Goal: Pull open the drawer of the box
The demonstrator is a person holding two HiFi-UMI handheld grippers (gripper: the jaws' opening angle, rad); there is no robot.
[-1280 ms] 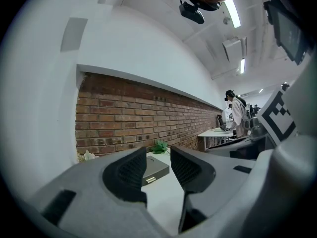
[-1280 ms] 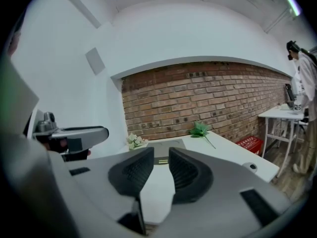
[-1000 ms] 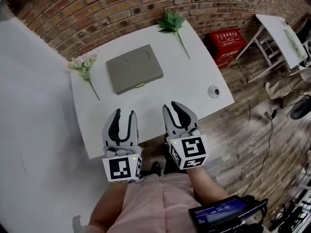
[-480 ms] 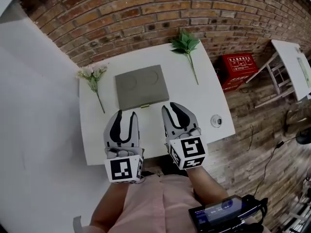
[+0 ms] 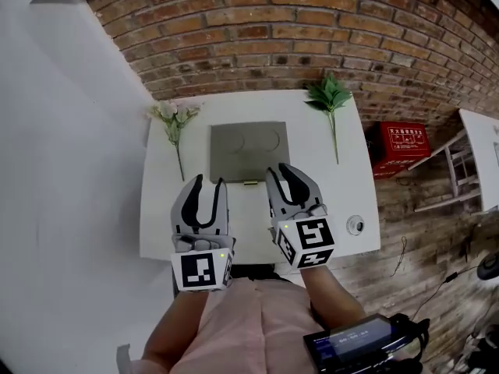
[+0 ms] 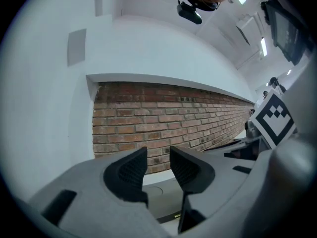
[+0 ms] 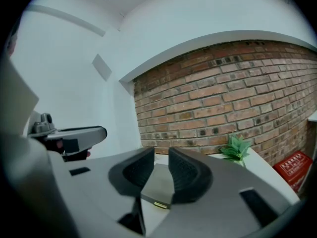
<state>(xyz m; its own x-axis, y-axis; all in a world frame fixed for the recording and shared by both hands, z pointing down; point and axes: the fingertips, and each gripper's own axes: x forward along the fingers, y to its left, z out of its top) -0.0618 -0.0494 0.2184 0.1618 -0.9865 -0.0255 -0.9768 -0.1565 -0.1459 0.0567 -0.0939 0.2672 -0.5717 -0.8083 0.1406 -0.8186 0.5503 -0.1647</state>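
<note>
Both grippers we hold empty: the left gripper (image 5: 209, 181) is closing on nothing, while the right gripper (image 5: 281, 170), jaws apart, is nearer the handle (image 5: 250, 182) of the box (image 5: 248, 148) ahead.

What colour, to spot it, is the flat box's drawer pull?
Brass-gold small metal pull; best in right gripper view.

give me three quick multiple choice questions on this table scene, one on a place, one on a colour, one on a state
1. Relative to the box, the green leafy sprig lies: A) on top B) left C) right
2. The box is: A) red B) grey C) white
3. The box's drawer is: A) shut B) half out C) removed

Answers: C, the sprig lies on the table to the person's right of the box; B, its top is plain grey; A, the gold handle sits flush at the box's front edge.
</note>
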